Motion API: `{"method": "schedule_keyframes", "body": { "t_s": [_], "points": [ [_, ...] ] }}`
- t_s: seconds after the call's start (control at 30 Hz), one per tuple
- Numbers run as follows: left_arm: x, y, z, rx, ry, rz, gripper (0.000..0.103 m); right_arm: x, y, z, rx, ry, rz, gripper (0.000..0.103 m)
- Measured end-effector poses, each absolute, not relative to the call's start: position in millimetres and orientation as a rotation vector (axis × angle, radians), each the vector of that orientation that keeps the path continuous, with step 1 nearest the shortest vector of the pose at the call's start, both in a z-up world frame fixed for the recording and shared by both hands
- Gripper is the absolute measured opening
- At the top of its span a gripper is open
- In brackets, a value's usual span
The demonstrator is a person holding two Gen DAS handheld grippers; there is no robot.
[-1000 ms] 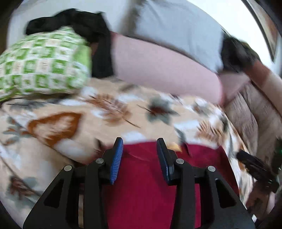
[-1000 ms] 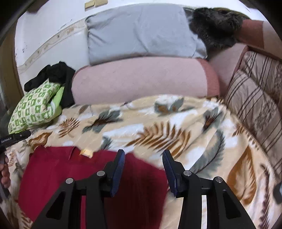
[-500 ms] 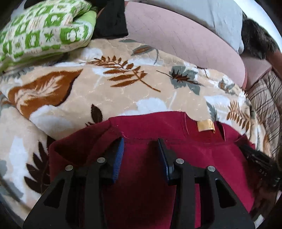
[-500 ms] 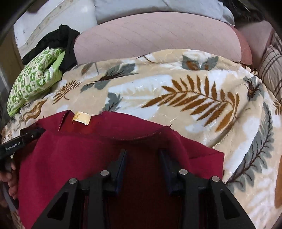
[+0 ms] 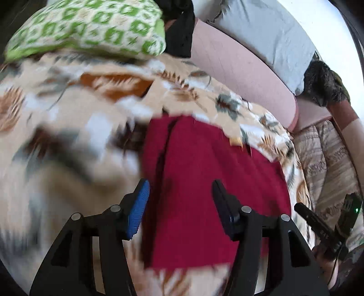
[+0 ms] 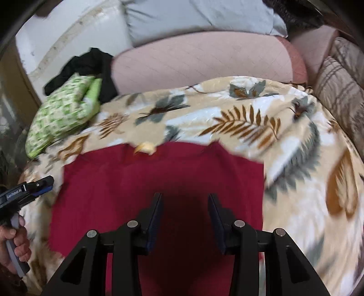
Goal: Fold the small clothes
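My sofa (image 6: 200,61) is the biggest thing here, with a long pink cushion at 12 o'clock and a grey pillow (image 6: 195,18) leaning above it. Over the seat lies a beige blanket (image 6: 295,145) with brown and grey leaves. On this blanket the dark red garment (image 6: 159,182) is spread flat, in the lower middle of both views; a small yellow label (image 6: 144,148) shows at its far edge, at 12 o'clock of the cloth. At 10 o'clock a green and white patterned pillow (image 6: 61,116) rests on the blanket, with black clothing (image 6: 91,63) behind it. I see no container in these views.

My left gripper (image 5: 179,205) stands over the left border of the garment. Its jaws have just been opening; the blue pads (image 5: 138,207) are spread and nothing is pinched between them. My left hand (image 6: 16,241) holds its handle at 8 o'clock in the right view.

My right gripper (image 6: 184,218) hangs over the middle of the red cloth. Its jaws have just been opening a little too and stand apart, pressing on nothing.
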State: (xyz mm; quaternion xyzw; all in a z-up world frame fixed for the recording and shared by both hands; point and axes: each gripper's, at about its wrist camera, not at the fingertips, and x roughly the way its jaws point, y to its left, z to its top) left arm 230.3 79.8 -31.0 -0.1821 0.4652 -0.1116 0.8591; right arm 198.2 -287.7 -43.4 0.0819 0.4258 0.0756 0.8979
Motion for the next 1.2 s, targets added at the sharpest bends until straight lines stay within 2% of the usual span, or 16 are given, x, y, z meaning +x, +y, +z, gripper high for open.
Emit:
{"method": "schedule_keyframes", "body": {
  "t_s": [0.13,0.33,0.4,0.57,0.77,0.83,0.87,1.07,1.2],
  "points": [
    [156,73,-41,-0.385,0.968,-0.267,0.057,112,-256,-40,0.102,0.875,0.208,0.043],
    [145,70,-86,-0.567,1.039,-0.328,0.057,29,-245,-57,0.108,0.839,0.235,0.046],
    [154,75,-104,-0.659,1.060,-0.312,0.057,19,-250,-69,0.135,0.873,0.207,0.046],
    [175,94,-122,-0.988,0.972,-0.326,0.061,18,-262,-73,0.203,0.873,0.179,0.046],
    [185,86,-119,-0.998,0.921,-0.292,0.061,29,-249,-84,0.137,0.938,0.191,0.046],
    [174,84,-118,-0.973,0.891,-0.255,0.055,31,-249,-87,0.139,0.953,0.193,0.046],
    [173,85,-120,-0.967,0.891,-0.226,0.046,32,-251,-89,0.149,0.957,0.191,0.046],
    [170,92,-128,-0.985,0.898,-0.135,0.020,34,-254,-91,0.172,0.974,0.195,0.046],
    [166,81,-110,-0.884,0.899,-0.075,0.011,36,-256,-89,0.172,0.993,0.194,0.046]
  ]
}}
